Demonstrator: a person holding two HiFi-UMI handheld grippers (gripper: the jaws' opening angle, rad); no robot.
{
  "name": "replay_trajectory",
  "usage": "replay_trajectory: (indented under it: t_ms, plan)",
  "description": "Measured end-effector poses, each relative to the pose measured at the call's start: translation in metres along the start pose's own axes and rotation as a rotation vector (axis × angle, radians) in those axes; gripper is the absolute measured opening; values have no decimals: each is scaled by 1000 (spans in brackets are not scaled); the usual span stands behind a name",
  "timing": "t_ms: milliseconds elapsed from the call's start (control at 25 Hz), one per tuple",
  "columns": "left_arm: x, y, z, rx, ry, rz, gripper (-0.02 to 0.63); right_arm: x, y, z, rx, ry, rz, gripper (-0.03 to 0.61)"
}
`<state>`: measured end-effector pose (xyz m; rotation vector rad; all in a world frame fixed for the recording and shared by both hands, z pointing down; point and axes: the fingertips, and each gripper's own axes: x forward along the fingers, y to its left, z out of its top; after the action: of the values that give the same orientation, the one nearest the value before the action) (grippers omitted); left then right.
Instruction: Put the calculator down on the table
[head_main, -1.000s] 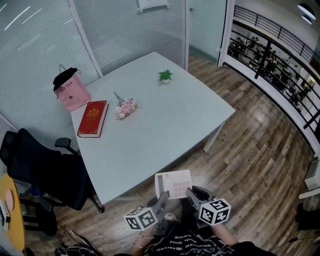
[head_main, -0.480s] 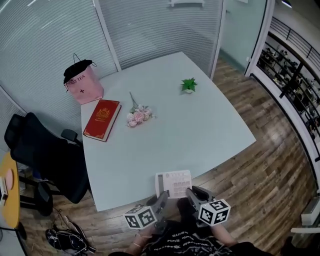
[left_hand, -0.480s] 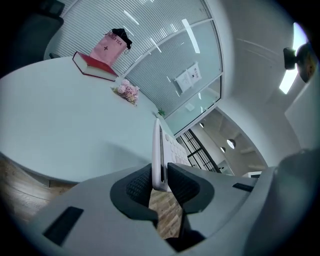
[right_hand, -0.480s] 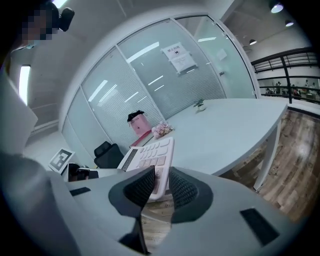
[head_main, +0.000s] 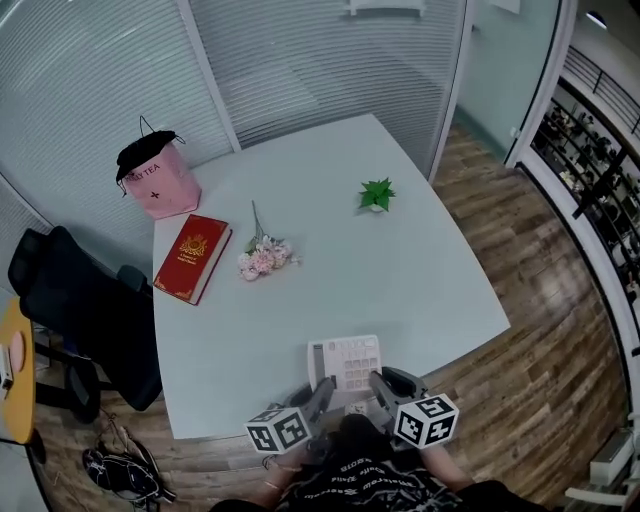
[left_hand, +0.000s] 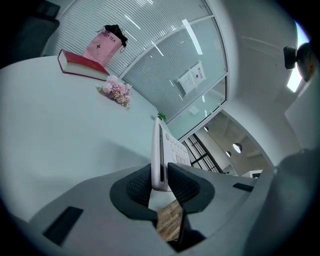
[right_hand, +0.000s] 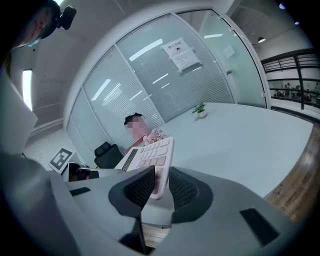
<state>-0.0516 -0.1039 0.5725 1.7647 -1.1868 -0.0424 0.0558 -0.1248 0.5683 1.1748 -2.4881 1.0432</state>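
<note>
A white calculator (head_main: 345, 362) hangs level over the near edge of the pale table (head_main: 330, 280), held at its near side by both grippers. My left gripper (head_main: 325, 392) is shut on its near left corner; in the left gripper view the calculator (left_hand: 159, 160) shows edge-on, pinched between the dark pads of the gripper (left_hand: 160, 182). My right gripper (head_main: 380, 385) is shut on the near right corner; in the right gripper view the keys of the calculator (right_hand: 150, 155) face up between that gripper's (right_hand: 159, 185) pads. Whether it touches the tabletop cannot be told.
On the table lie a red book (head_main: 192, 258), a pink flower bunch (head_main: 262, 258) and a small green plant (head_main: 376, 194); a pink bag (head_main: 158, 178) stands at the far left corner. A black chair (head_main: 80, 310) stands left of the table. Wooden floor lies to the right.
Both grippers have carried the calculator forward: a second ago it hung over the floor short of the table, now it is over the table's near edge. Neither grip has altered.
</note>
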Motion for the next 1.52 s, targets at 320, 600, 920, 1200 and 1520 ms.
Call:
replay_trajectory:
  t_ms: [320, 600, 920, 1200, 1520]
  plan:
    - [37, -7, 13, -9, -8, 31, 100, 15, -31, 26, -22, 22, 14, 95]
    - [47, -5, 36, 15, -7, 55, 100, 31, -34, 43, -25, 17, 14, 95]
    - [57, -4, 60, 24, 18, 34, 104, 42, -32, 63, -31, -14, -22, 95]
    - [68, -8, 93, 64, 22, 13, 107, 54, -31, 91, -21, -62, -33, 95]
    - [88, -13, 135, 108, 25, -2, 107, 77, -35, 129, -34, -95, -33, 95]
